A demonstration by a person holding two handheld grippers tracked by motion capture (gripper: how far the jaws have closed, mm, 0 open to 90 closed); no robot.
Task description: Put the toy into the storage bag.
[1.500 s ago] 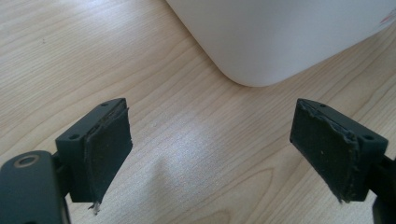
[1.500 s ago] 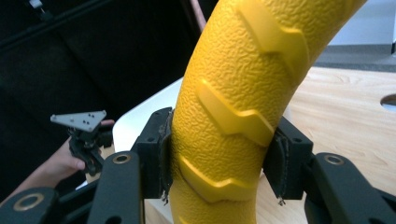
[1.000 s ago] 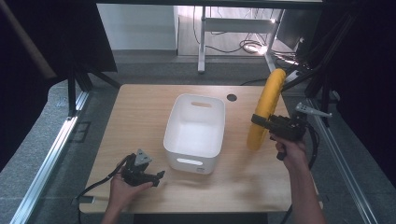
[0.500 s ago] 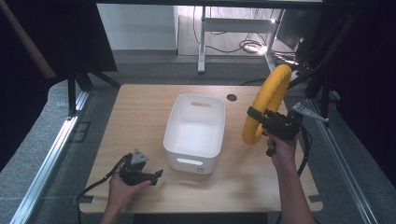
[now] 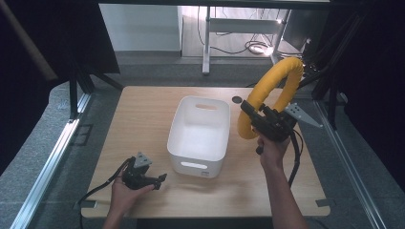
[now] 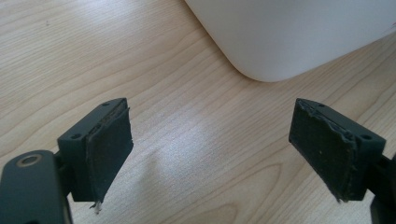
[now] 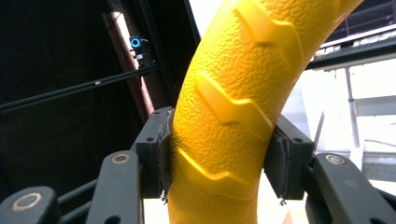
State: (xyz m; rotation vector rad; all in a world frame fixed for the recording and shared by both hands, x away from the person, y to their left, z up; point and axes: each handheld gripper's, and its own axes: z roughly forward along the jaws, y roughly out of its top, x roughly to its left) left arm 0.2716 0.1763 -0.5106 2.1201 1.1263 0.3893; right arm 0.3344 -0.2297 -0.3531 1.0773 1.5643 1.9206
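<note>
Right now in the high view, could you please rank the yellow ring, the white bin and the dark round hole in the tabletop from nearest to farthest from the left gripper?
From the left gripper:
1. white bin, just right of it, mid-table.
2. dark round hole, beyond the bin's far right corner.
3. yellow ring, held up at the right side.

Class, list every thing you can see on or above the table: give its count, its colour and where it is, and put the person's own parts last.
Ring: one, yellow, ridged, held upright in the air over the table's right side, right of the bin.
Bin: one, white, open-topped, standing at the middle of the table.
Table: one, light wood, bearing the bin.
Round mark: one, dark, on the tabletop just behind the bin's far right corner.
Right gripper: one, black, jaws clamped on either side of the ring.
Left gripper: one, black, jaws apart with nothing between them, low over the table near the bin's front left corner.
Hands: two, the left hand and the right hand, each holding a gripper.
</note>
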